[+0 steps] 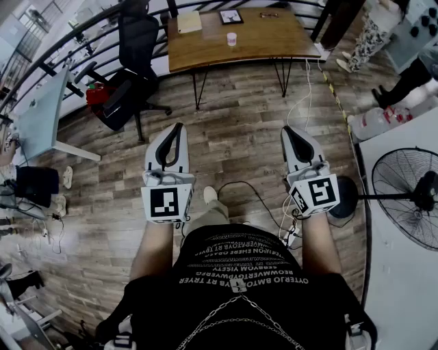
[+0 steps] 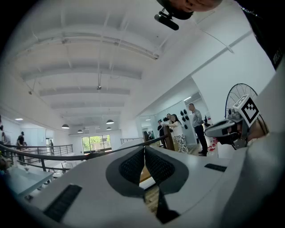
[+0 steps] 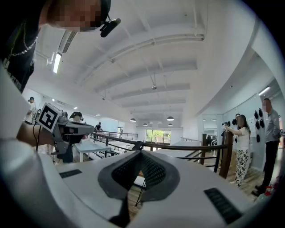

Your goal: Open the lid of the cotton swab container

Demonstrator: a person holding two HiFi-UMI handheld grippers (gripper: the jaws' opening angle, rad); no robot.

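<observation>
A small pale round container (image 1: 232, 39), too small to make out its lid, stands on the wooden table (image 1: 205, 51) far ahead of me across the floor. Both grippers hang in front of my body, well short of that table. My left gripper (image 1: 178, 128) points forward, its jaws pressed together on nothing; the dark ribbed pads (image 2: 133, 167) meet in its own view. My right gripper (image 1: 287, 130) is held level with it, also shut and empty, pads (image 3: 151, 171) touching. Each gripper sees the other: the right gripper (image 2: 236, 124) and the left gripper (image 3: 62, 127).
A notebook (image 1: 189, 22), a dark frame (image 1: 230, 16) and glasses (image 1: 269, 14) lie on the wooden table too. A black office chair (image 1: 133, 61) stands to its left. A standing fan (image 1: 410, 195) and a cable (image 1: 260, 198) are at my right. People (image 3: 242, 147) stand at the right by a railing (image 3: 178, 147).
</observation>
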